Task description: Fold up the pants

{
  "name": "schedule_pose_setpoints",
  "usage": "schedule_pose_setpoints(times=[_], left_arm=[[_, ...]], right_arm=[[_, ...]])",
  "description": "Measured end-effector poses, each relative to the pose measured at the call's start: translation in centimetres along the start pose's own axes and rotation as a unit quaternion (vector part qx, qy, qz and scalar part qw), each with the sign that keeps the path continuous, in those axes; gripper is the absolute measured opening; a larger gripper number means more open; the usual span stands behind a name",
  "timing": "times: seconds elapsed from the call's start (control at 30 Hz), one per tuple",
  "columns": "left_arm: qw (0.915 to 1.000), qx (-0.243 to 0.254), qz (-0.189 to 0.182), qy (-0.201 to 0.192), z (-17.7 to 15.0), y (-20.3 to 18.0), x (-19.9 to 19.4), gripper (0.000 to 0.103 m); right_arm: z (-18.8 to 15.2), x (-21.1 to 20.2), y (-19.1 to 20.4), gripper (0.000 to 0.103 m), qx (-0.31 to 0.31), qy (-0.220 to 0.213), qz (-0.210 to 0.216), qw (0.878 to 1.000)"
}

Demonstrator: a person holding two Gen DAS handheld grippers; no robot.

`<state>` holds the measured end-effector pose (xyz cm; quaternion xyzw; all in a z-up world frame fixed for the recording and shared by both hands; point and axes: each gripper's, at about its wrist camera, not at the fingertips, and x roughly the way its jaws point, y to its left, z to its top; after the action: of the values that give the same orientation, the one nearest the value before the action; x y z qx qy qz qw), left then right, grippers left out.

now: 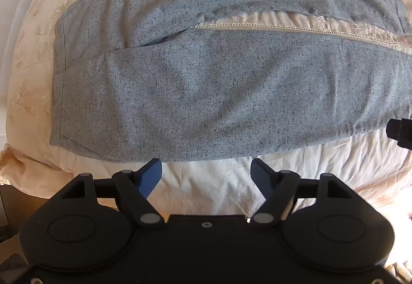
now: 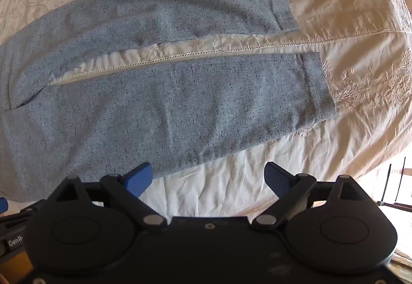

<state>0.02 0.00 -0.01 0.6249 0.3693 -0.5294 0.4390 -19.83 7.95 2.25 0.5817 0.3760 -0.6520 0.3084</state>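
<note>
Left gripper [image 1: 206, 168], jaws spread and empty, hovers at the near edge of the speckled grey woven pants [image 1: 206, 93], laid flat on a cream embroidered bedspread [image 1: 33, 34]. Right gripper [image 2: 208, 173], likewise released, nothing held. Partial lettering, apparently "GenR", at lower left.

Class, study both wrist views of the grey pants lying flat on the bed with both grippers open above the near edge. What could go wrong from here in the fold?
1. The left gripper and right gripper hang over the near edge of the pants; a pinch there might also catch the wrinkled white sheet.
2. The legs lie apart, with the lace-trimmed bedspread showing between them, so a lengthwise fold could land crooked.
</note>
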Motion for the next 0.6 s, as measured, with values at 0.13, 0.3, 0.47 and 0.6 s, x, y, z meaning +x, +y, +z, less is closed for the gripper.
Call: schedule_pose_setpoints(times=[0.13,0.3,0.47,0.6], left_arm=[[1.0000,-0.002,-0.001,0.003,-0.06,0.12,0.01,0.076],[1.0000,-0.004,-0.001,0.001,0.24,-0.04,-0.32,0.076],[1.0000,-0.003,-0.002,-0.004,0.15,0.20,-0.36,0.076],[1.0000,-0.003,-0.003,-0.009,0.05,0.31,-0.63,0.076]], right_arm=[[-0.01,-0.05,0.11,0.097,-0.001,0.002,0.001,1.000],[-0.06,-0.31,0.29,0.097,-0.003,0.001,0.003,1.000],[-0.27,-0.18,0.02,0.097,-0.002,0.001,0.004,1.000],[-0.09,-0.36,0.09,0.097,-0.001,0.000,0.004,1.000]])
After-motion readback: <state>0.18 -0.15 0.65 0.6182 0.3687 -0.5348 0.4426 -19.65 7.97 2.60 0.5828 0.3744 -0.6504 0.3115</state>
